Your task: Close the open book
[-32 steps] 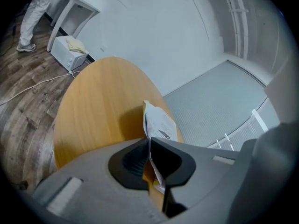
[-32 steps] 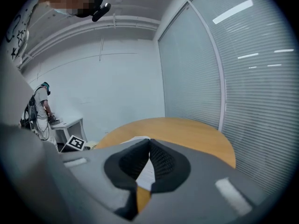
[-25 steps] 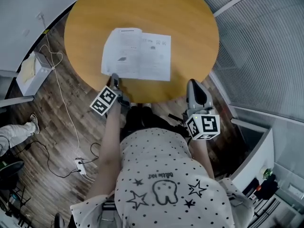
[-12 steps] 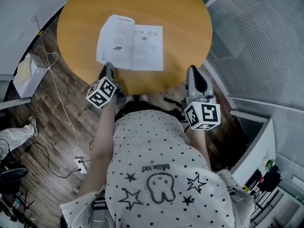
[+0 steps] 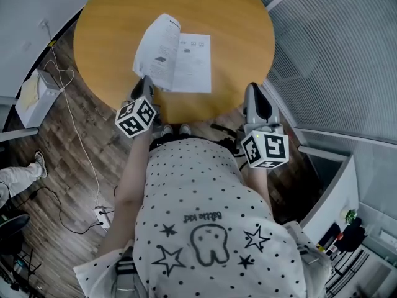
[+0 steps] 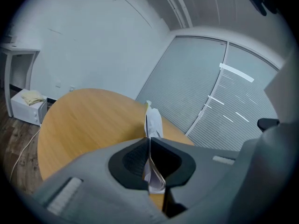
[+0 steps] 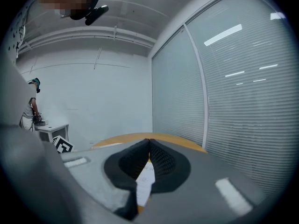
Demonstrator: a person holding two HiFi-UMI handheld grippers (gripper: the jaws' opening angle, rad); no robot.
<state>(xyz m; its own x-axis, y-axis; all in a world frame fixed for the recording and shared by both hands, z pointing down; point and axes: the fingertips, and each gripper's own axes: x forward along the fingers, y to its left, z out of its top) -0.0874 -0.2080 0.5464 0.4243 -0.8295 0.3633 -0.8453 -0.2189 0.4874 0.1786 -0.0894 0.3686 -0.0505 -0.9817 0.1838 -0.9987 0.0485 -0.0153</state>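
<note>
An open white book point(image 5: 192, 64) lies on the round wooden table point(image 5: 236, 17). Its right half rests flat, while its left half point(image 5: 159, 51) stands lifted and tilted toward the right. My left gripper point(image 5: 146, 82) is at the near left corner of the book, shut on the lifted pages. In the left gripper view the pages point(image 6: 153, 120) run edge-on between the closed jaws of the left gripper point(image 6: 149, 141). My right gripper point(image 5: 253, 92) hovers at the table's near edge, right of the book, shut and holding nothing. In the right gripper view the right gripper point(image 7: 149, 143) has its tips together, with a flat page point(image 7: 145, 178) showing below them.
A white box point(image 5: 34, 92) sits on the wooden floor left of the table, with cables point(image 5: 74, 123) trailing beside it. Another person's leg point(image 5: 18, 172) shows at the far left. A wall of blinds point(image 5: 335, 54) curves round the right side.
The left gripper has risen and rolled, bringing the book's left half from nearly flat to steeply tilted. The right gripper has barely shifted.
</note>
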